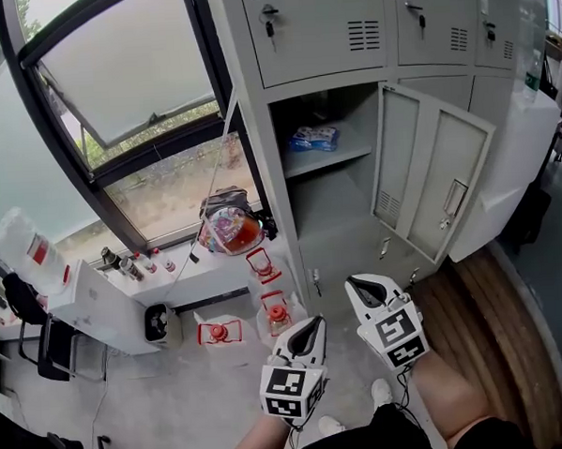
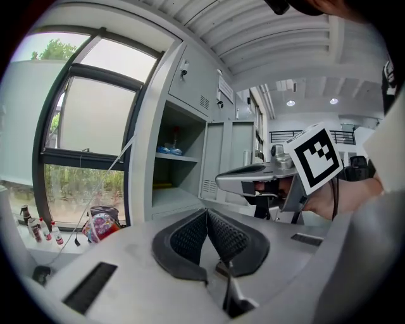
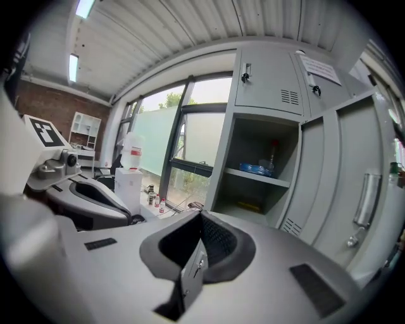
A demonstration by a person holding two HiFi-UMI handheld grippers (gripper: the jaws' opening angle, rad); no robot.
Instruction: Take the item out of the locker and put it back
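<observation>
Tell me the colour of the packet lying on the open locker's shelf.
Blue with pale patches; the packet shows best in the head view.

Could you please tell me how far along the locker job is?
Done: the locker door stands open. In hand: nothing; the left gripper and right gripper are shut, empty. Left: the blue packet lies on its shelf; untouched or already returned, I cannot tell.

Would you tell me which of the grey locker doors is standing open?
The tall lower door, swung out to the right, baring a blue packet inside. The upper doors above it are shut.
</observation>
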